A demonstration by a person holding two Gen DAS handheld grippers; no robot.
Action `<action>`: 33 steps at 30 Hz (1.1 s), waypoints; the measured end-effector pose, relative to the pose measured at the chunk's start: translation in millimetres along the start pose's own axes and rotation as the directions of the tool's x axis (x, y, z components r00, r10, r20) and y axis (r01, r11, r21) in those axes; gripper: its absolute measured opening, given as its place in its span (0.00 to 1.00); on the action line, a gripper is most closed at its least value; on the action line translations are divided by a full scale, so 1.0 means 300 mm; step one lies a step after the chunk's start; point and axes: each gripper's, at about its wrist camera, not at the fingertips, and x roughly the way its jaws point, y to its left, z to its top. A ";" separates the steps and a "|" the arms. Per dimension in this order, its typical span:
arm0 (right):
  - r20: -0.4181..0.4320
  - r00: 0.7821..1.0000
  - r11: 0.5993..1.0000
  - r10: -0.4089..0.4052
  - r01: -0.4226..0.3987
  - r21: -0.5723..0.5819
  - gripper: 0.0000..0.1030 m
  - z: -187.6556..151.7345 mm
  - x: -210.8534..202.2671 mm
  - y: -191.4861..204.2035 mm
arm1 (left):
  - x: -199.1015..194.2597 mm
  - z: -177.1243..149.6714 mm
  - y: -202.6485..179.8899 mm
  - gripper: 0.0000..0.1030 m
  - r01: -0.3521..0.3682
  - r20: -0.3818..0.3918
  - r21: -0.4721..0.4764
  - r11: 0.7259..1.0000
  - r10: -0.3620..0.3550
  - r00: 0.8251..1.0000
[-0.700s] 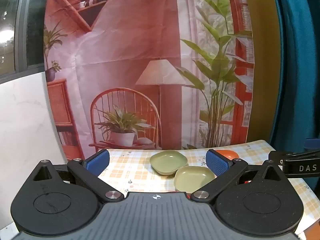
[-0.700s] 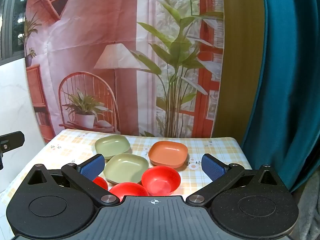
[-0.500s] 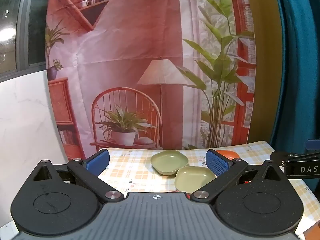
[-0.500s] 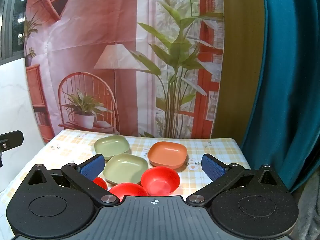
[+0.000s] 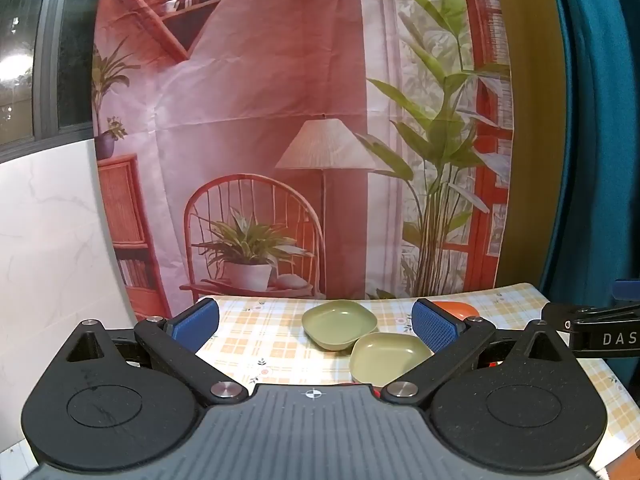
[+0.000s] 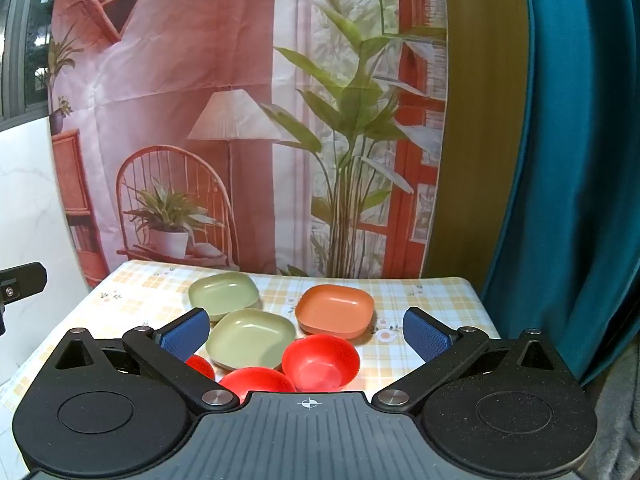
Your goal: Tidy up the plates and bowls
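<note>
On the checked tablecloth (image 6: 140,300) lie two green square plates, one farther (image 6: 224,294) and one nearer (image 6: 252,338), an orange square plate (image 6: 336,310) and three red bowls: one at the right (image 6: 322,362), one in the middle (image 6: 256,382), one partly hidden (image 6: 200,366). My right gripper (image 6: 306,330) is open and empty, above the near table edge. My left gripper (image 5: 316,324) is open and empty, with the green plates (image 5: 340,324) (image 5: 390,360) ahead between its fingers. The orange plate (image 5: 458,309) peeks behind its right finger.
A printed backdrop (image 6: 240,120) hangs behind the table. A teal curtain (image 6: 580,160) hangs at the right. A white marble-look wall (image 5: 52,240) stands at the left. The other gripper's body shows at the edge of each view (image 5: 592,336) (image 6: 20,284).
Both grippers have barely moved; the left view has drifted slightly. Both stay open and empty.
</note>
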 end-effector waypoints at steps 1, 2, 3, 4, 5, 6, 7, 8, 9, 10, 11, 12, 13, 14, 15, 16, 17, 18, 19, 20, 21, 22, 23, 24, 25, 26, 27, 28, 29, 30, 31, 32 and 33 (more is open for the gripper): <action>0.001 1.000 1.000 0.000 0.000 -0.001 1.00 0.000 0.000 0.000 | 0.000 0.000 0.000 1.00 0.000 0.000 0.001 1.000 0.000 1.000; 0.001 1.000 1.000 0.000 0.000 0.000 1.00 0.000 -0.001 0.000 | 0.000 0.000 0.001 1.00 0.000 0.000 0.001 1.000 0.000 1.000; 0.001 1.000 1.000 -0.001 0.001 -0.001 1.00 0.000 -0.001 0.000 | 0.001 -0.001 0.000 1.00 0.000 0.000 -0.001 1.000 0.000 1.000; 0.001 1.000 1.000 0.000 0.000 0.000 1.00 0.000 -0.001 0.000 | 0.000 0.000 0.002 1.00 0.000 0.000 -0.001 1.000 0.000 1.000; 0.002 1.000 1.000 0.000 0.000 0.000 1.00 -0.001 -0.001 0.000 | -0.001 -0.003 0.002 1.00 0.000 0.000 -0.001 1.000 0.000 1.000; 0.001 1.000 1.000 0.000 0.000 0.000 1.00 -0.001 -0.001 0.000 | -0.001 -0.004 0.002 1.00 0.000 0.000 -0.001 1.000 0.000 1.000; 0.001 1.000 1.000 -0.001 0.001 0.000 1.00 -0.003 0.000 0.001 | -0.001 -0.004 0.002 1.00 -0.001 0.000 -0.001 1.000 0.001 1.000; 0.002 1.000 1.000 0.000 0.000 0.000 1.00 -0.006 0.001 0.002 | -0.001 -0.004 0.002 1.00 0.000 0.000 -0.001 1.000 0.000 1.000; 0.002 1.000 1.000 0.000 0.000 0.000 1.00 -0.009 0.003 0.003 | -0.001 -0.004 0.002 1.00 0.000 0.000 -0.001 1.000 0.000 1.000; 0.002 1.000 1.000 0.000 0.000 0.001 1.00 -0.011 0.004 0.004 | -0.002 -0.004 0.004 1.00 0.000 0.000 -0.001 1.000 0.000 1.000; 0.002 1.000 1.000 0.000 0.000 0.000 1.00 -0.014 0.005 0.005 | -0.002 -0.003 0.004 1.00 0.000 0.000 -0.001 1.000 0.000 1.000; 0.002 1.000 1.000 0.000 0.000 0.000 1.00 -0.017 0.007 0.006 | -0.002 -0.003 0.004 1.00 0.000 0.000 -0.001 1.000 0.000 1.000; 0.003 1.000 1.000 0.000 0.000 0.000 1.00 -0.019 0.008 0.007 | -0.003 -0.003 0.005 1.00 0.001 0.001 -0.001 1.000 -0.001 1.000; 0.003 1.000 1.000 0.000 0.000 0.001 1.00 -0.023 0.010 0.008 | -0.002 -0.003 0.004 1.00 0.000 0.000 -0.002 1.000 0.000 1.000; 0.003 1.000 1.000 -0.001 0.001 0.001 1.00 0.002 -0.003 -0.005 | -0.002 -0.003 0.003 1.00 0.000 0.000 -0.002 1.000 0.000 1.000; 0.004 1.000 1.000 0.000 0.000 0.002 1.00 0.003 -0.003 -0.005 | -0.004 -0.003 0.005 1.00 0.000 0.000 -0.001 1.000 0.000 1.000; 0.006 1.000 1.000 0.001 -0.002 0.002 1.00 0.003 -0.006 -0.002 | -0.002 -0.003 0.003 1.00 0.000 0.000 -0.001 1.000 0.000 1.000; 0.007 1.000 1.000 0.002 -0.003 0.003 1.00 0.014 0.004 -0.009 | -0.003 -0.002 0.002 1.00 0.001 0.000 -0.001 1.000 -0.001 1.000; 0.007 1.000 1.000 0.003 -0.003 0.005 1.00 0.018 0.004 -0.010 | -0.003 -0.001 0.004 1.00 -0.002 -0.003 0.001 1.000 0.002 1.000; 0.007 1.000 1.000 0.004 -0.004 0.006 1.00 0.021 0.004 -0.011 | 0.006 -0.002 -0.003 1.00 -0.005 -0.005 0.001 1.000 0.005 1.000; 0.007 1.000 1.000 0.003 -0.003 0.003 1.00 0.014 0.000 -0.006 | 0.007 -0.002 -0.004 1.00 -0.005 -0.005 0.001 1.000 0.005 1.000; 0.005 1.000 1.000 0.004 -0.004 0.003 1.00 0.021 0.000 -0.008 | 0.007 -0.002 -0.004 1.00 -0.005 -0.006 0.001 1.000 0.005 1.000; 0.005 1.000 1.000 0.003 -0.003 0.003 1.00 0.019 -0.001 -0.005 | 0.008 -0.002 -0.004 1.00 -0.005 -0.006 0.000 1.000 0.005 1.000; 0.005 1.000 1.000 0.001 -0.001 0.005 1.00 0.008 -0.005 -0.012 | 0.007 -0.001 -0.004 1.00 -0.005 -0.006 0.000 1.000 0.005 1.000; 0.004 1.000 1.000 0.000 0.000 0.005 1.00 0.009 -0.003 -0.013 | 0.007 -0.001 -0.005 1.00 -0.005 -0.006 -0.001 1.000 0.005 1.000; 0.005 1.000 1.000 0.001 -0.001 0.005 1.00 0.005 0.000 -0.013 | 0.007 -0.002 -0.006 1.00 -0.004 -0.006 0.000 1.000 0.004 1.000; 0.005 1.000 1.000 0.001 -0.001 0.005 1.00 0.007 -0.001 -0.013 | 0.008 -0.002 -0.005 1.00 -0.003 -0.006 -0.001 1.000 0.003 1.000; 0.006 1.000 1.000 0.002 -0.002 0.005 1.00 0.010 -0.001 -0.015 | 0.008 -0.003 -0.005 1.00 -0.003 -0.007 -0.002 1.000 0.003 1.000; 0.007 1.000 1.000 0.003 -0.003 0.004 1.00 0.015 -0.001 -0.018 | 0.008 -0.002 -0.006 1.00 -0.004 -0.007 -0.002 1.000 0.004 1.000; 0.008 1.000 1.000 0.001 -0.001 0.004 1.00 -0.005 -0.006 -0.010 | 0.009 -0.002 -0.006 1.00 -0.005 -0.009 -0.003 1.000 0.005 1.000; 0.009 1.000 1.000 0.002 -0.002 0.004 1.00 -0.008 -0.004 -0.010 | 0.009 -0.002 -0.005 1.00 -0.005 -0.009 -0.005 1.000 0.005 1.000; 0.009 1.000 1.000 0.002 -0.002 0.004 1.00 -0.007 -0.002 -0.011 | 0.009 -0.001 -0.004 1.00 -0.005 -0.009 -0.007 1.000 0.005 1.000; 0.008 1.000 1.000 0.002 -0.002 0.004 1.00 -0.006 -0.002 -0.009 | 0.009 -0.001 -0.004 1.00 -0.005 -0.009 -0.009 1.000 0.005 1.000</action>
